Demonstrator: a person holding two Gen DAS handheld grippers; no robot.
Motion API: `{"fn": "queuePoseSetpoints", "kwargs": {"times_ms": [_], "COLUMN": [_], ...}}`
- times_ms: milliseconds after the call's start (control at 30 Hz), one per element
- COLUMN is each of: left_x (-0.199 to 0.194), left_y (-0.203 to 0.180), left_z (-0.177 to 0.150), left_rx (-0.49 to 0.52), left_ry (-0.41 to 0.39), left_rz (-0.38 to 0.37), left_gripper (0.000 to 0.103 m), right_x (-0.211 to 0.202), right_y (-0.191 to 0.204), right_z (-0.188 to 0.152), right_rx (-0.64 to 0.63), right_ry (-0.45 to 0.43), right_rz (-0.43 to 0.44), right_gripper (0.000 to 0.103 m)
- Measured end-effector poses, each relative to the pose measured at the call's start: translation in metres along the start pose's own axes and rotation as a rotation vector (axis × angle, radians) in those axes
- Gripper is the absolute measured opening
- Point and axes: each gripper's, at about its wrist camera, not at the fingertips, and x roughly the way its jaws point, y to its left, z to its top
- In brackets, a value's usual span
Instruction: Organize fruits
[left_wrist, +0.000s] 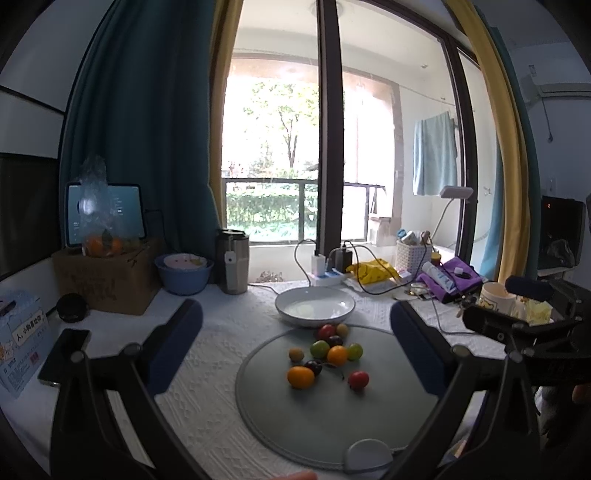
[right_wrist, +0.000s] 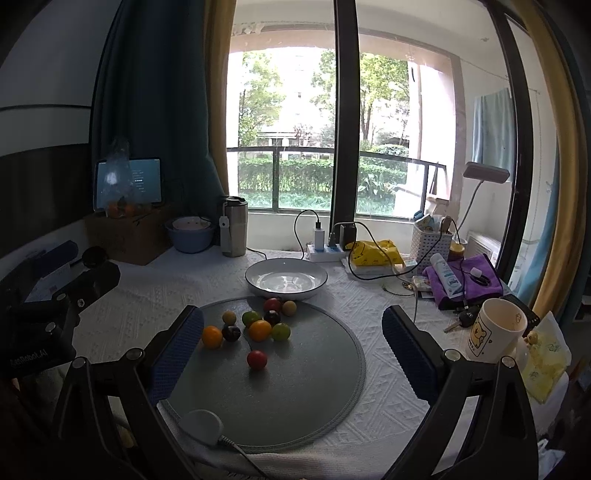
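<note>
Several small round fruits lie loose on a round grey mat (left_wrist: 314, 424) (right_wrist: 295, 398): an orange one (left_wrist: 300, 376) (right_wrist: 212, 336), a second orange one (left_wrist: 337, 355) (right_wrist: 260, 330), a lone red one (left_wrist: 358, 380) (right_wrist: 257, 359), plus green, dark and yellowish ones. Behind the mat stands an empty white dish (left_wrist: 315, 306) (right_wrist: 286, 277). My left gripper (left_wrist: 295, 328) hovers open above the mat's near side, holding nothing. My right gripper (right_wrist: 292, 328) is open too, with nothing between its blue pads. Each view catches the other gripper's body at its edge.
A white round puck with a cable (right_wrist: 201, 426) lies on the mat's near edge. At the back stand a steel tumbler (left_wrist: 232, 261), a blue bowl (left_wrist: 183, 273), a cardboard box (left_wrist: 103, 275), and a power strip (right_wrist: 327, 252). A mug (right_wrist: 495, 332), keys and purple cloth crowd the right.
</note>
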Motion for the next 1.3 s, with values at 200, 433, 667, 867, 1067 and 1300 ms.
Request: {"fn": "queuePoseSetpoints", "kwargs": {"times_ms": [200,433,667,867,1067,1300], "left_x": [-0.0003,-0.0014,-0.0021,-0.002,-0.0024,-0.0029], "left_y": [0.0,0.0005,0.0015,0.0019,0.0006,-0.001], "left_z": [0.0,0.0001,-0.0006,-0.0002,-0.0017,-0.0031], "left_rx": [-0.001,-0.001,-0.003,-0.003,-0.002,-0.005], "left_ry": [0.001,0.001,0.001,0.001,0.002,0.004], "left_rz": [0.0,0.001,0.001,0.0,-0.002,-0.008], "left_gripper": [0.103,0.103,0.103,0.103,0.103,0.103], "right_x": [0.0012,-0.0002,-0.0009,-0.0009,-0.0007,0.0005], "right_y": [0.0012,0.004,0.0043,0.0047,0.0044,0.0038], "right_z": [0.0,0.001,0.001,0.0016,0.0012,0.0019], "right_rx": [-0.003,-0.009,-0.009,-0.006,-0.005,-0.007], "right_ry": [0.001,0.001,0.004,0.0,0.001,0.005], "right_rz": [0.003,0.003,0.005,0.002,0.001,0.001], "right_gripper": [0.099,0.099,0.099,0.099,0.099,0.099]}}
